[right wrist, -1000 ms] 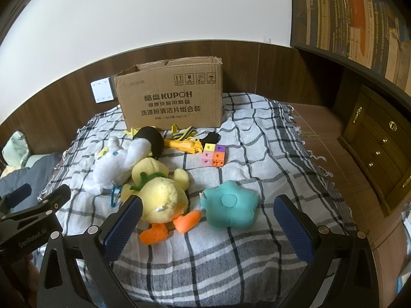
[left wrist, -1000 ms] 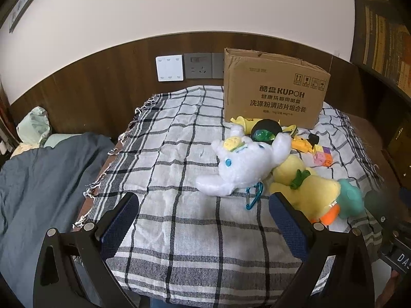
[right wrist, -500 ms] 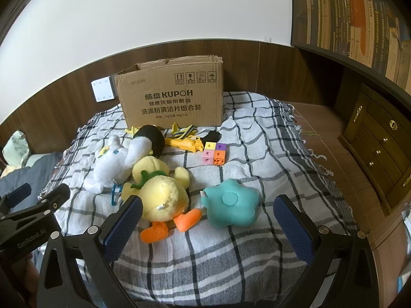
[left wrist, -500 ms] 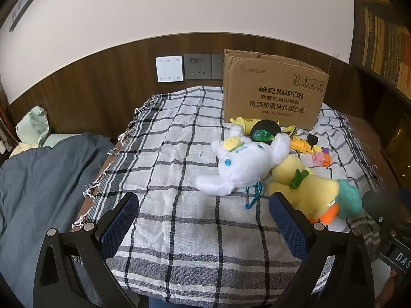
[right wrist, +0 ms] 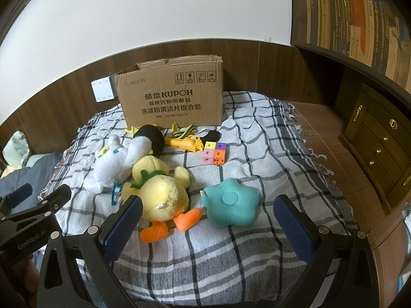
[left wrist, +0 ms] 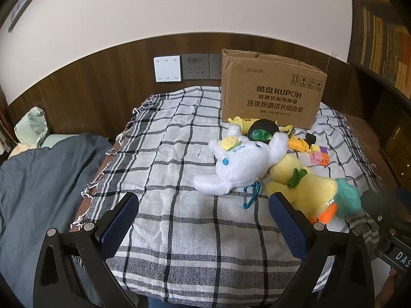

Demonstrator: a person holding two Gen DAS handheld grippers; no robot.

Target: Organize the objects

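three plush toys (right wrist: 159, 192), one cardboard box (right wrist: 170, 96) — four colored cubes (right wrist: 215, 152)

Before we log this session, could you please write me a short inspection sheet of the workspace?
Surface: checked cloth over the table, wrinkled.
Job's things: open cardboard box at the back; white plush, yellow duck plush, teal star cushion, colored cubes, yellow toy gun and black round toy loose in front of it.
Clutter: blue carabiner beside the white plush.
Grippers: left gripper and right gripper both open, holding nothing.
Cables: nothing seen.
Surroundings: wall switches, bookshelf, drawers, dark bedding.
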